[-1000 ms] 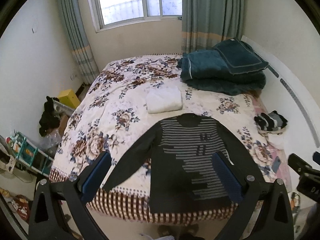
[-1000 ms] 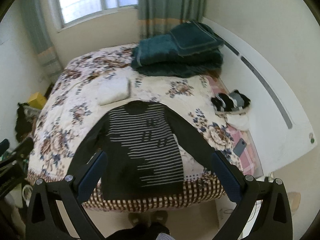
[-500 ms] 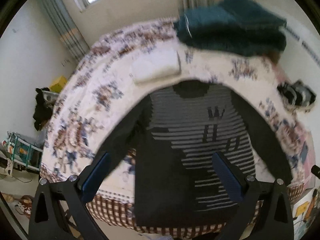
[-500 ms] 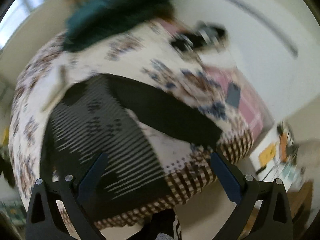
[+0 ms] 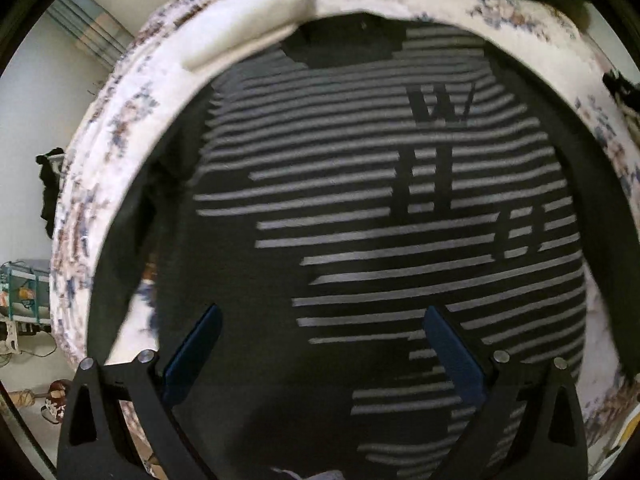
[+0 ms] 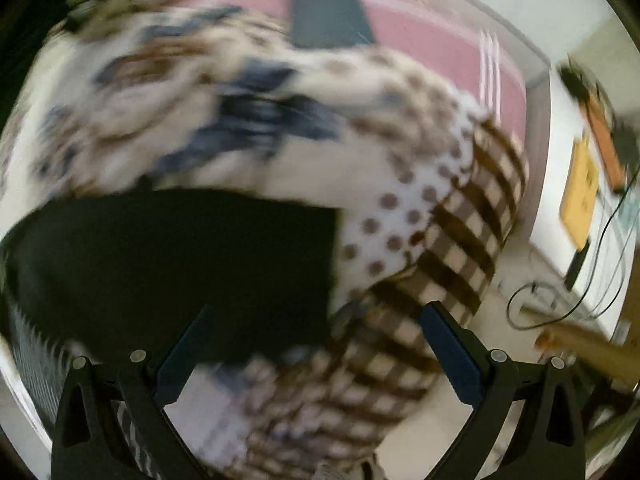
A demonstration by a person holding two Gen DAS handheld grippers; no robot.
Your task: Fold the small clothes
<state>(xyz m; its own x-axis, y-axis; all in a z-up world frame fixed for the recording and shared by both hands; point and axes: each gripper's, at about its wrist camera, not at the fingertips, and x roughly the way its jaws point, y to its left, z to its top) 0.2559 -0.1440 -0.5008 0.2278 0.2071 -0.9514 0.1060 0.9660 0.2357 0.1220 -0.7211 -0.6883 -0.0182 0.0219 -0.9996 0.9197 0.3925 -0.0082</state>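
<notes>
A dark sweater (image 5: 360, 208) with grey stripes lies spread flat on the floral bedspread (image 5: 120, 128) and fills the left wrist view. My left gripper (image 5: 322, 340) hangs open just above its lower body, nothing between the blue pads. In the blurred right wrist view, the sweater's dark right sleeve (image 6: 180, 256) lies across the bedspread (image 6: 200, 112) near the checked bed edge. My right gripper (image 6: 316, 344) is open right over the sleeve's end, with the cuff edge between its fingers' line of sight.
A folded white cloth (image 5: 240, 36) lies just beyond the sweater's collar. A dark phone (image 6: 328, 12) rests on the pink sheet past the sleeve. To the right of the bed stand a white unit (image 6: 568, 168) with yellow and orange items and cables.
Both grippers have dropped quickly toward the bed. The left one closed in on the sweater's body; the right one swung right and down to the sleeve end. Both stayed open.
</notes>
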